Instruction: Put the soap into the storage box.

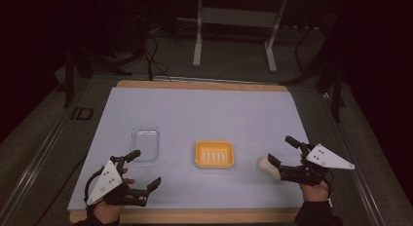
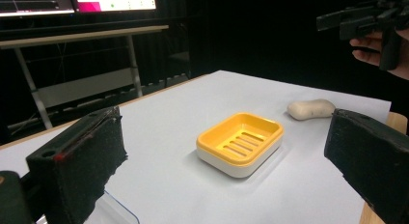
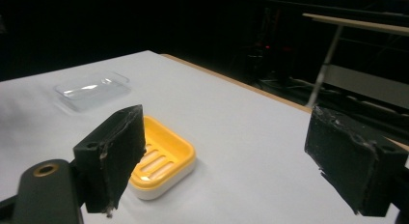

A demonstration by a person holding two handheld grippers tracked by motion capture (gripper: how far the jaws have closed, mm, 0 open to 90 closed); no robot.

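From above, my right fingers (image 1: 281,157) are spread wide and hold nothing. The soap (image 1: 268,167), a pale rounded bar, lies on the white surface (image 1: 204,109) just by them, right of the yellow soap dish (image 1: 214,155). My left fingers (image 1: 144,168) are open and empty too.

In the left gripper view, the soap (image 2: 311,109) lies beyond the dish.

In the right gripper view, the dish (image 3: 161,163) sits near my left-hand finger.

Clear lid (image 1: 145,143) left of the tabletop's middle, white sheet (image 1: 204,109) over the tabletop, table frame (image 1: 234,21) beyond the far edge
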